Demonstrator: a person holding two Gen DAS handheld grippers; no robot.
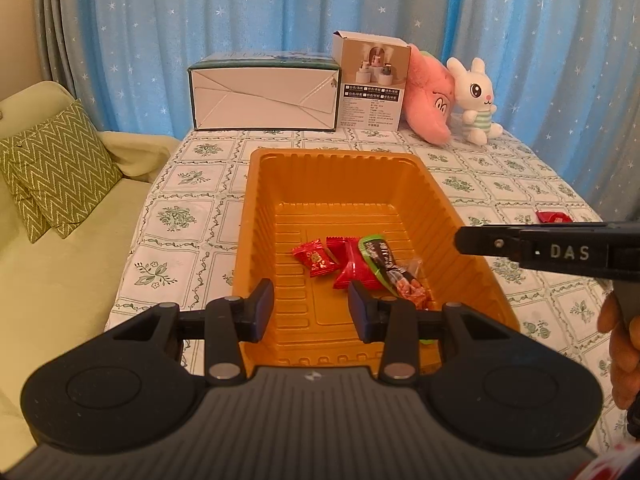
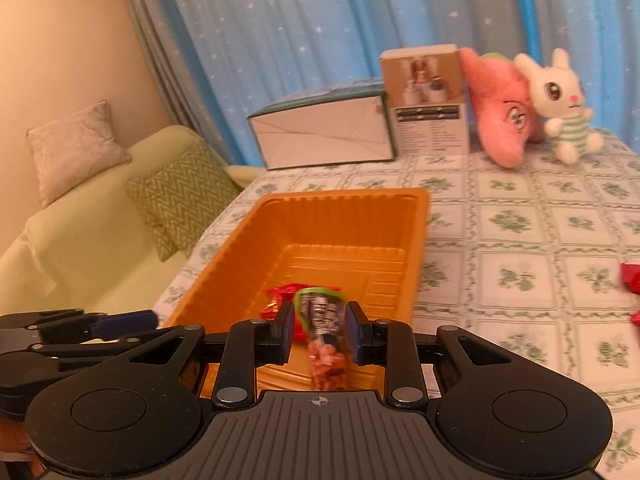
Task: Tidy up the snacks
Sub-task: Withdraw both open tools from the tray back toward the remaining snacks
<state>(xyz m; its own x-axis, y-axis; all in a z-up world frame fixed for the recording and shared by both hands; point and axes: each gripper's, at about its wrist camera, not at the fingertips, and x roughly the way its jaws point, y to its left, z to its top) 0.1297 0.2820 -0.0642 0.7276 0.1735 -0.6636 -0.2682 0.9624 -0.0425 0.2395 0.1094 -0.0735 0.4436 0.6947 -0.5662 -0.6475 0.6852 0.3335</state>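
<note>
An orange plastic tray (image 1: 280,208) sits on the tablecloth. In it lie red candy packets (image 1: 314,258) and a green-edged snack stick packet (image 1: 390,268). My left gripper (image 1: 311,310) is open and empty over the tray's near end. My right gripper (image 2: 319,330) hangs over the tray (image 2: 240,236) with its fingers apart; the snack stick packet (image 2: 322,328) lies between them in the tray, clear of both pads. It shows in the left wrist view as a black arm (image 1: 540,246) from the right. More red packets (image 2: 630,278) lie on the table at the right.
A white box (image 1: 264,94), a small product box (image 1: 372,88), a pink plush (image 1: 430,100) and a white rabbit plush (image 1: 476,100) stand at the table's far edge. A green sofa with a zigzag cushion (image 1: 52,168) is at the left. One red packet (image 1: 554,216) lies right of the tray.
</note>
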